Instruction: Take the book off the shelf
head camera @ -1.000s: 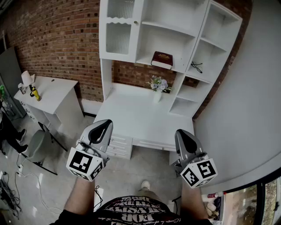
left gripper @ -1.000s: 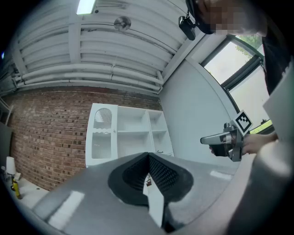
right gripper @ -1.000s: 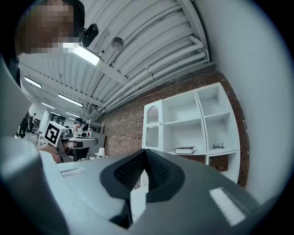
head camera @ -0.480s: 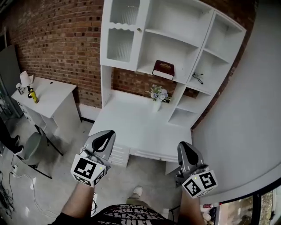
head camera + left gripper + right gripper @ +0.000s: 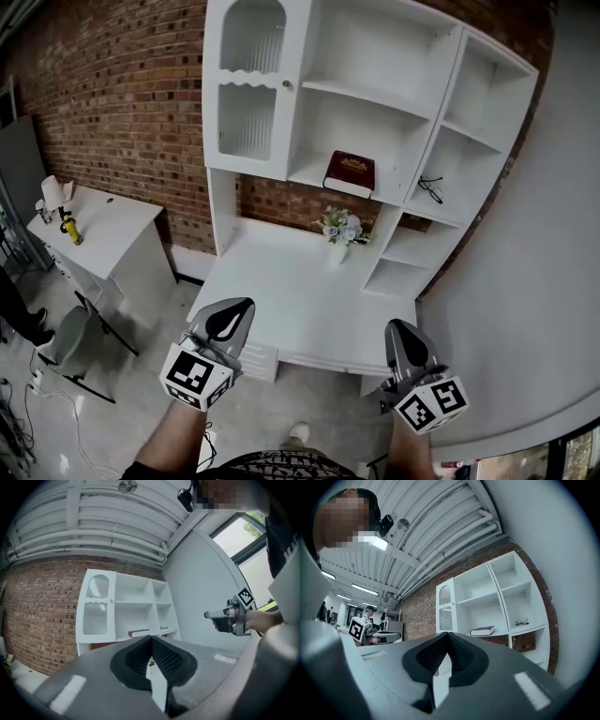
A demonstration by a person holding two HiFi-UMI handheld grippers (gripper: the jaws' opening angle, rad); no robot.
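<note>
A dark red book (image 5: 350, 172) lies flat on a middle shelf of the white shelf unit (image 5: 309, 89); it shows as a thin dark slab in the left gripper view (image 5: 139, 633) and the right gripper view (image 5: 483, 630). My left gripper (image 5: 235, 315) is held low, in front of the desk's left part, jaws shut with nothing in them. My right gripper (image 5: 400, 336) is held low at the right, also shut and empty. Both are far short of the book.
A small vase of flowers (image 5: 339, 231) stands on the white desk top (image 5: 281, 281) below the book. Glasses (image 5: 430, 184) lie on the right-hand shelf. A white side table (image 5: 94, 220) with a yellow bottle (image 5: 69, 230) stands at the left by the brick wall.
The view has moved closer to the shelf unit and tilted up. Both grippers stayed low in front, still shut.
</note>
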